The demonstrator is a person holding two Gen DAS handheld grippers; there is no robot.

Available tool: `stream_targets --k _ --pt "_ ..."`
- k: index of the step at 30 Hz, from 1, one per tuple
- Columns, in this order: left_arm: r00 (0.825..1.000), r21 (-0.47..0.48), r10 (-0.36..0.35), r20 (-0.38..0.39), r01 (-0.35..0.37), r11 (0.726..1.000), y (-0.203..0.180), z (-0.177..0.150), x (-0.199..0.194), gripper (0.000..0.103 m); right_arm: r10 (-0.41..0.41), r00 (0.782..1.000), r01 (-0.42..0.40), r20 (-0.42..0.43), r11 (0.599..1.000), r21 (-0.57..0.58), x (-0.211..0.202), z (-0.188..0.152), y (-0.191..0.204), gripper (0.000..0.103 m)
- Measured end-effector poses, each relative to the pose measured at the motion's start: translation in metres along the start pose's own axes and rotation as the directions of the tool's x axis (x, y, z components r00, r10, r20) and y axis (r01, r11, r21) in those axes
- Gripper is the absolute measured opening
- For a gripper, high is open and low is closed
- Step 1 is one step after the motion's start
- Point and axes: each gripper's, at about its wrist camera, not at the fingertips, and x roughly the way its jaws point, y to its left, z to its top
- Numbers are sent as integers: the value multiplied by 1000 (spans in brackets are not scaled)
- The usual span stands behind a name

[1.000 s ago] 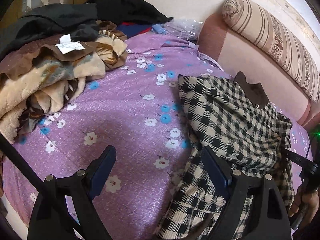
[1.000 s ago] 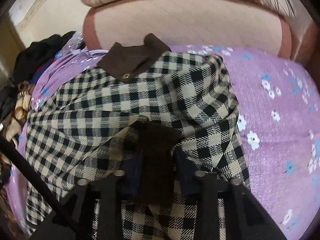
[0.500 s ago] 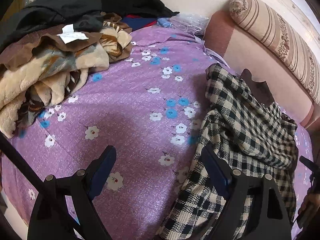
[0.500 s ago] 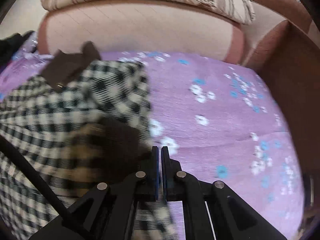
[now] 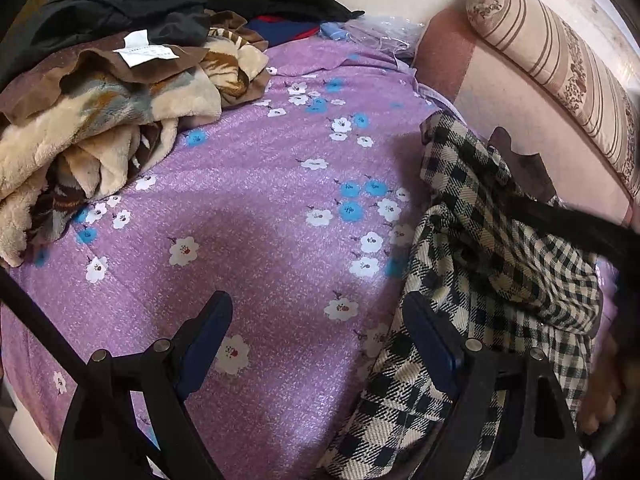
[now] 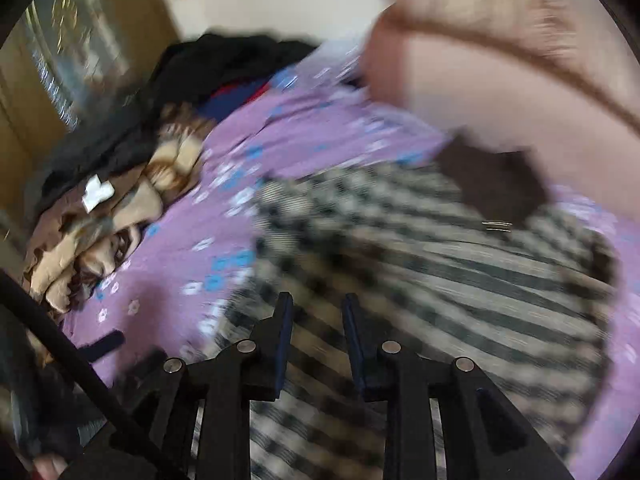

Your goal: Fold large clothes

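Blue-padded jaws on the right gripper [image 6: 316, 338] have just been opening and stand a little apart with nothing between them, probably because they have let go of the checked coat [image 6: 420, 264] and are swinging over it for a fresh hold. The left gripper [image 5: 320, 340] has its jaws spread wide and empty above the purple flowered bedspread [image 5: 248, 216], its right finger just beside the coat's edge. The coat lies bunched near the padded headboard [image 5: 504, 92], well apart from the heaped blankets [image 5: 100, 120]
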Motion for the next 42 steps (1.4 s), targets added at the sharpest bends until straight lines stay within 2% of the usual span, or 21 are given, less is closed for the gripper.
stream_targets --k 3,7,8,9,10,11,12,13,16,18,22,24,26,30,31,32,34,37,39,42 --pt "1000 -13 -5 -13 5 1000 5 2 2 86 -21 998 22 -66 1000 20 56 30 5 28" --pt "1000 -29 -5 -17 5 1000 13 6 6 86 -181 978 190 -101 978 87 110 70 -18 30" --pt "1000 -33 -7 -17 7 999 15 7 7 86 -232 967 242 -110 966 90 119 77 -24 39" --pt "1000 -37 -7 -16 7 999 17 8 7 86 -293 949 302 -114 950 78 127 83 -29 67" --pt "1000 -41 -7 -16 6 999 18 9 7 86 -358 927 366 -115 929 61 130 88 -32 80" --pt "1000 -40 5 3 -5 999 20 10 8 86 -407 906 415 -118 908 50 130 93 -36 88" --pt "1000 -44 2 1 -2 999 21 11 8 86 -425 898 432 -115 900 49 126 96 -41 86" --pt "1000 -48 -4 -2 4 999 22 11 8 86 -421 901 428 -103 902 60 117 97 -46 85" --pt "1000 -39 -5 1 5 999 20 10 6 86 -373 927 375 -40 918 131 71 83 -63 85" --pt "1000 -25 -2 5 2 1000 18 9 4 86 -315 949 313 -20 935 167 33 59 -74 85" --pt "1000 4 -7 -17 7 1000 17 5 5 86 -278 961 274 -9 941 200 -46 -4 -101 85" --pt "999 17 -10 -33 10 1000 16 2 7 86 -298 954 293 -11 928 232 -85 -49 -121 86" --pt "997 28 -41 -70 43 999 15 -4 11 86 -324 946 316 -23 903 290 -122 -93 -145 86" --pt "978 14 -148 -150 151 988 14 -17 20 86 -344 936 342 -69 848 406 -163 -170 -188 86" --pt "973 19 -172 -156 177 984 12 -22 20 86 -341 937 339 -78 832 440 -172 -193 -198 86" --pt "975 34 -168 -142 175 984 11 -24 19 86 -330 940 329 -81 822 465 -177 -207 -206 86" --pt "966 59 -212 -150 223 973 7 -31 16 85 -266 961 260 -69 800 540 -182 -241 -219 86" --pt "933 52 -312 -178 326 944 1 -47 9 71 -119 993 90 4 770 632 -177 -277 -223 80" --pt "905 42 -372 -205 388 921 -2 -63 4 69 -65 995 4 72 768 641 -175 -288 -215 80" --pt "901 64 -375 -218 396 916 -8 -81 -7 69 45 988 -128 145 764 633 -167 -294 -203 80"
